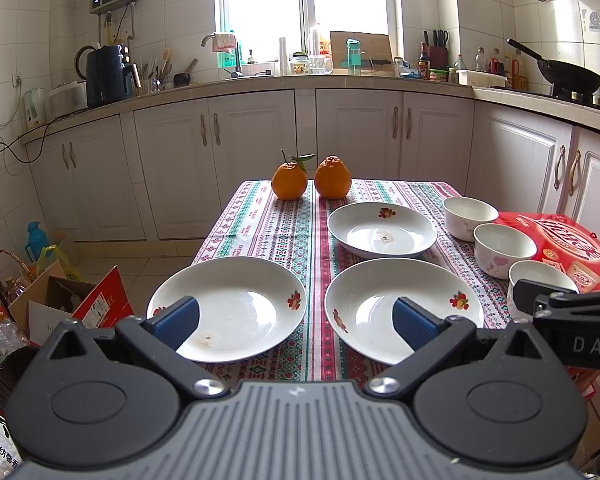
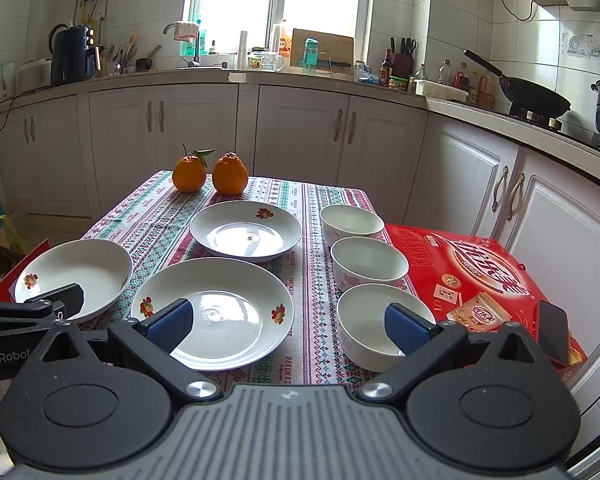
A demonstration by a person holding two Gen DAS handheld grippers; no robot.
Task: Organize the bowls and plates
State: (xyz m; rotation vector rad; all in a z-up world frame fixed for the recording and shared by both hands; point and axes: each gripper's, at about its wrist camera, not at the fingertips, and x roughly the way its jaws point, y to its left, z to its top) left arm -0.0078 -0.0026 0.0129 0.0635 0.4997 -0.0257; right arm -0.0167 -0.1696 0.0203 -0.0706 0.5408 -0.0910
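Three white plates with fruit prints lie on the patterned tablecloth: a near-left plate, a near-middle plate and a far plate. Three white bowls stand in a row on the right: far bowl, middle bowl, near bowl. My left gripper hovers open over the gap between the two near plates. My right gripper hovers open between the near-middle plate and the near bowl. Neither holds anything.
Two oranges sit at the table's far edge. A red box with a dark phone lies right of the bowls. Open cardboard boxes stand on the floor left. White cabinets run behind.
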